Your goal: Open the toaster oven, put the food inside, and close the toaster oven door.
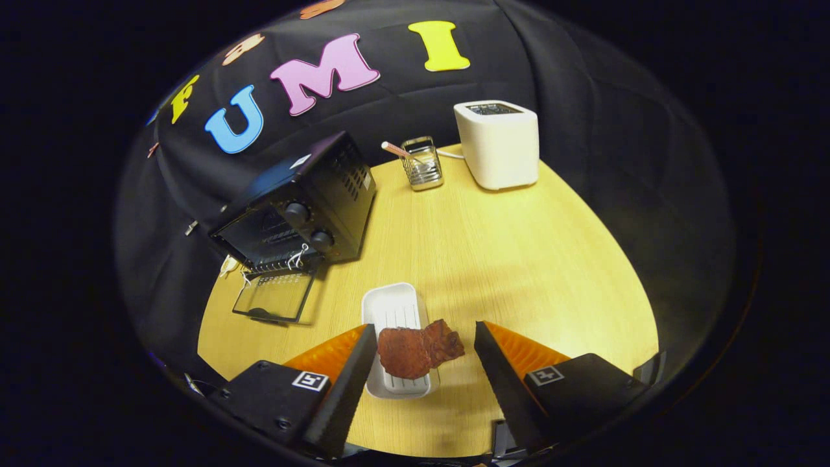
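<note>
— Brown meat [418, 350] lies on a white tray [393, 308], right between the 2 fingers of the gripper [425, 332].

— Do the fingers touch it?

— No, they stand wide apart, 1 on each side.

— Where is the oven?

— Black toaster oven [305, 204] sits far ahead on the wooden table [519, 259], its glass door [273, 297] folded down flat. A white toaster [498, 144] and a metal holder [421, 163] stand beyond.

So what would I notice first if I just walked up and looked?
Probably the reddish-brown slab of food lying on a white ridged tray, right between the open gripper fingers. Beyond them, the black toaster oven stands with its glass door folded down onto the pale wooden table.
</note>
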Motion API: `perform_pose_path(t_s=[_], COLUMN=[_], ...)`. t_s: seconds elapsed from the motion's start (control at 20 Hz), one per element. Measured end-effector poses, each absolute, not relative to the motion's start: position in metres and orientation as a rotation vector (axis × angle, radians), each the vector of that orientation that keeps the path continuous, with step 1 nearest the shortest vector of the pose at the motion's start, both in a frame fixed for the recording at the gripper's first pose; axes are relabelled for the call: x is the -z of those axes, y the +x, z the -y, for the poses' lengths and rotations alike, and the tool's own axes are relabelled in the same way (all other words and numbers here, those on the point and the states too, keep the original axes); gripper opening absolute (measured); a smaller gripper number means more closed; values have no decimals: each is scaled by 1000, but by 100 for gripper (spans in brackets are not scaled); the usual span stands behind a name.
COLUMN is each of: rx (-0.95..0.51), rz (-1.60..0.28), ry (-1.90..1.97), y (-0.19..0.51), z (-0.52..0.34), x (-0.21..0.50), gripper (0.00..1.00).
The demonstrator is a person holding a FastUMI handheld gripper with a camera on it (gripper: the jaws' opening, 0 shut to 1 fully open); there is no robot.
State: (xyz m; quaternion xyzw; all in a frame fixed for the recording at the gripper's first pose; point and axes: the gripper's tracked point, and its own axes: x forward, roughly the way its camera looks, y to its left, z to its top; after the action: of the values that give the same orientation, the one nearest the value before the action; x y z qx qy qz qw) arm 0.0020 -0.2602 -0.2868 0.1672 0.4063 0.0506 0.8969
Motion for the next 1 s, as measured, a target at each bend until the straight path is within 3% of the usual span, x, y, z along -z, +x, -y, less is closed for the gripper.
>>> perform_pose_path(t_s=[0.3,0.35,0.5,0.75,1.0], rx=[-178,-186,-189,-215,-230], rz=[-901,-910,-930,-926,-895], ry=[446,449,483,573,538], y=[6,5,3,10,15], z=[252,253,254,251,251], x=[303,305,310,300,276], gripper=[76,61,37,19,15])
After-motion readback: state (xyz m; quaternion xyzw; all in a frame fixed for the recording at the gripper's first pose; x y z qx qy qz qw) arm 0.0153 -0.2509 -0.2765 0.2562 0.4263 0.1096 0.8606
